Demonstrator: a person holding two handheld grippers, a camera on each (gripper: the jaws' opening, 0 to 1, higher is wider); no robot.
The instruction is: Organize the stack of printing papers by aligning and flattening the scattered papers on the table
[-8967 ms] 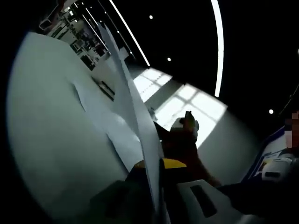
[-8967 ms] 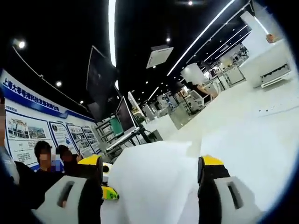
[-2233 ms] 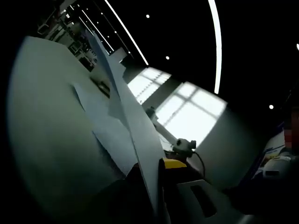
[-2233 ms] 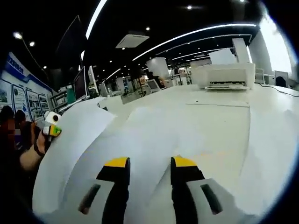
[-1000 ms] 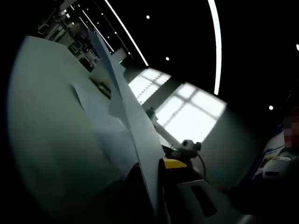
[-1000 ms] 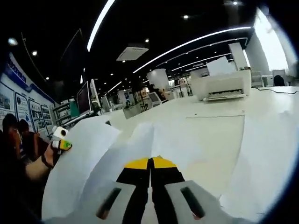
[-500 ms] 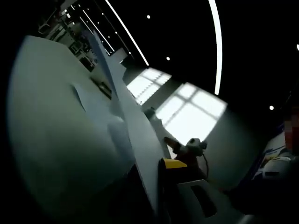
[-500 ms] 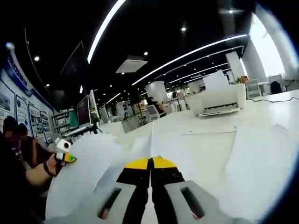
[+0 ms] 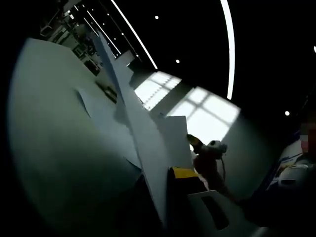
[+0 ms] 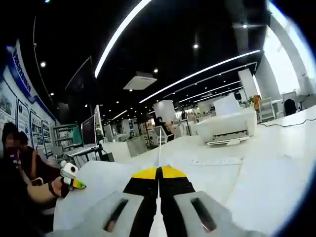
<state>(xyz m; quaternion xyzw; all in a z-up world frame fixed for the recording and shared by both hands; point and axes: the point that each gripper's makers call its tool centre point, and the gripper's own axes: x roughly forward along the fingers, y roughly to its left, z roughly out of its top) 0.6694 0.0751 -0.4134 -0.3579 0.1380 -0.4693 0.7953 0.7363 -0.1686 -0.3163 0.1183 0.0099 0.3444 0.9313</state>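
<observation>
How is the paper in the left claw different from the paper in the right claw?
The sheet in the left claw looks grey and shaded and runs slanted across that view. The sheet in the right claw is seen edge-on as a thin bright line standing straight up. The left sheet looks wide; the right one is a sliver. Both are white printing paper, each pinched between yellow-tipped jaws.

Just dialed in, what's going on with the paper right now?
A person holds a tool in each hand over the white table. The right tool is shut on the edge of a sheet of paper, seen edge-on between its jaws. The left tool grips another sheet, lifted above loose sheets lying on the table. A printer sits farther back. The papers are not yet stacked flat.
</observation>
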